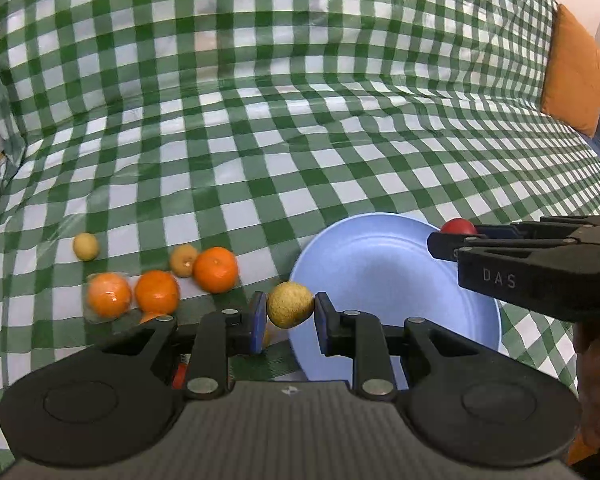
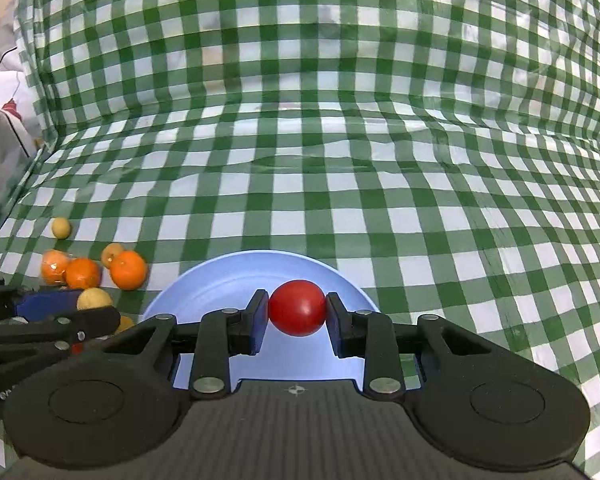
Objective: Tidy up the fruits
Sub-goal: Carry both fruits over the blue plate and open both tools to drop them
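Left tongs (image 1: pixel 290 312) clamp a yellow fruit (image 1: pixel 290 305); right tongs (image 2: pixel 297 314) clamp a tomato (image 2: pixel 298 307) over the plate (image 2: pixel 220 280). Released high, either round fruit could roll off.

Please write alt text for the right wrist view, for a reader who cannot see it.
The right claw grips a red fruit above a blue plate on a green checked cloth. At left, oranges and small yellow fruits lie beside the left claw.

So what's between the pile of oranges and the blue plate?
In the left wrist view, the left gripper sits there, holding a yellowish fruit between the oranges and the blue plate.
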Motion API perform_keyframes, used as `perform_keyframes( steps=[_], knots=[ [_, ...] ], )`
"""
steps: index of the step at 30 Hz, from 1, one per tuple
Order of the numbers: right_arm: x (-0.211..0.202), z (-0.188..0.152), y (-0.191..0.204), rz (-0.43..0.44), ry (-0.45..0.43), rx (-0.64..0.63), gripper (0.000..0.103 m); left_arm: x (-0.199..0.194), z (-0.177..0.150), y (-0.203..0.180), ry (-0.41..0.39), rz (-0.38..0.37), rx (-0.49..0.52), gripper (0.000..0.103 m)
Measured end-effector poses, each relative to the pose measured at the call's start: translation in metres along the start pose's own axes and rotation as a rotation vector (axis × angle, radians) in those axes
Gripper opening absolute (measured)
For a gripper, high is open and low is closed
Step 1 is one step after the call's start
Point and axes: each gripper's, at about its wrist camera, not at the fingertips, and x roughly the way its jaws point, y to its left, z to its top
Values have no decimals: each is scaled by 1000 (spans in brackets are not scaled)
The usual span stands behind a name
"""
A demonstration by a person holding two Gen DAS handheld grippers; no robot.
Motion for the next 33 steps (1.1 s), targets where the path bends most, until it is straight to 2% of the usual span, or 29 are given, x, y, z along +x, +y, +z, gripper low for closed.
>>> perform_keyframes(
  steps=[9,33],
  knots=[
    [3,-1,-2,-8,8,9,32,6,-2,-15,14,-31,39,28],
    [21,5,2,-21,33,16,32,9,-1,-24,34,-91,70,28]
  ],
)
